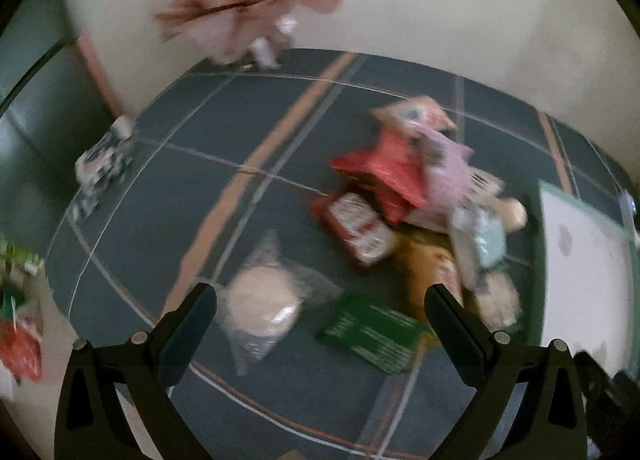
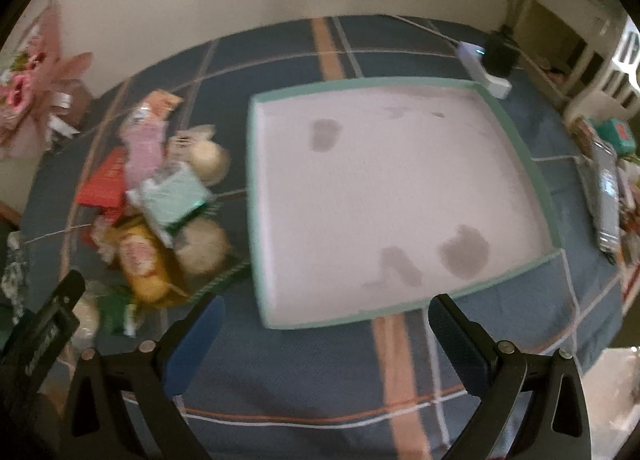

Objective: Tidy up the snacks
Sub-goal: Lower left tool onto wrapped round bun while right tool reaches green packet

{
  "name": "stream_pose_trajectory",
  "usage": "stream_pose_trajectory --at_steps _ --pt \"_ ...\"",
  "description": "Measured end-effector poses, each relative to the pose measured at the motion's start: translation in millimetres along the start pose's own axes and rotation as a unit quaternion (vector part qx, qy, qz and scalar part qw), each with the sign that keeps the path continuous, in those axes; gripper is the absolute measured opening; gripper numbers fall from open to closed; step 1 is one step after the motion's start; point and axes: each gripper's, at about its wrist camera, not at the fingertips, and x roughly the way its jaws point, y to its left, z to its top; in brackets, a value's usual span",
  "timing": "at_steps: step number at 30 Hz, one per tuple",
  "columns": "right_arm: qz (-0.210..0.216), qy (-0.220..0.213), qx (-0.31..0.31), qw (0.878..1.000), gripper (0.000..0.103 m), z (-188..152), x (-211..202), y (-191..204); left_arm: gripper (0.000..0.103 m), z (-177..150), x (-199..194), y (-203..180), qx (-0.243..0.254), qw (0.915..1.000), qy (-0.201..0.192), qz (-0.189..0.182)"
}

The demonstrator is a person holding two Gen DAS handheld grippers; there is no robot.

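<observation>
The left tool (image 1: 320,300), spread and empty, hangs over the clear-wrapped round pale bun (image 1: 262,300); the right tool (image 2: 326,312), spread too, faces the shallow teal-rimmed white tray (image 2: 256,196).

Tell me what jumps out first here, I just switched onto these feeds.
The heap of snack packets on the plaid tablecloth, with a red packet on top. Right of the heap lies the shallow green-rimmed tray, holding nothing, its white floor stained. Both the left gripper and right gripper hover open.
</observation>
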Motion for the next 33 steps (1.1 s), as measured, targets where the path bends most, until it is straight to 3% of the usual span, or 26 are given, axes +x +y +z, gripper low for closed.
stream_pose_trajectory --at_steps 5,11,16,21,27,33 --pt "0.039 -0.049 -0.021 0.998 0.103 0.1 1.7 31.8 0.103 2.2 12.8 25.7 -0.034 0.9993 0.01 0.015" --pt "0.095 -0.001 -0.057 0.994 0.103 -1.4 16.7 76.1 0.103 2.5 31.9 43.9 -0.063 0.997 0.039 0.02" --pt "0.094 0.007 -0.1 0.99 0.103 -7.6 27.6 105.6 0.103 -1.0 48.1 55.2 -0.085 0.9932 0.075 0.025" --pt "0.125 0.02 -0.114 0.985 0.099 -12.9 28.7 121.4 0.103 -3.5 61.9 70.0 -0.121 0.9868 0.103 0.029" --pt "0.153 0.047 -0.104 0.982 0.081 -18.5 35.7 130.2 0.103 -2.8 69.1 82.2 -0.146 0.9825 0.112 0.026" --pt "0.165 0.071 -0.102 0.978 0.057 -25.6 47.7 140.4 0.103 -4.3 70.7 85.1 -0.156 0.9807 0.117 0.016"
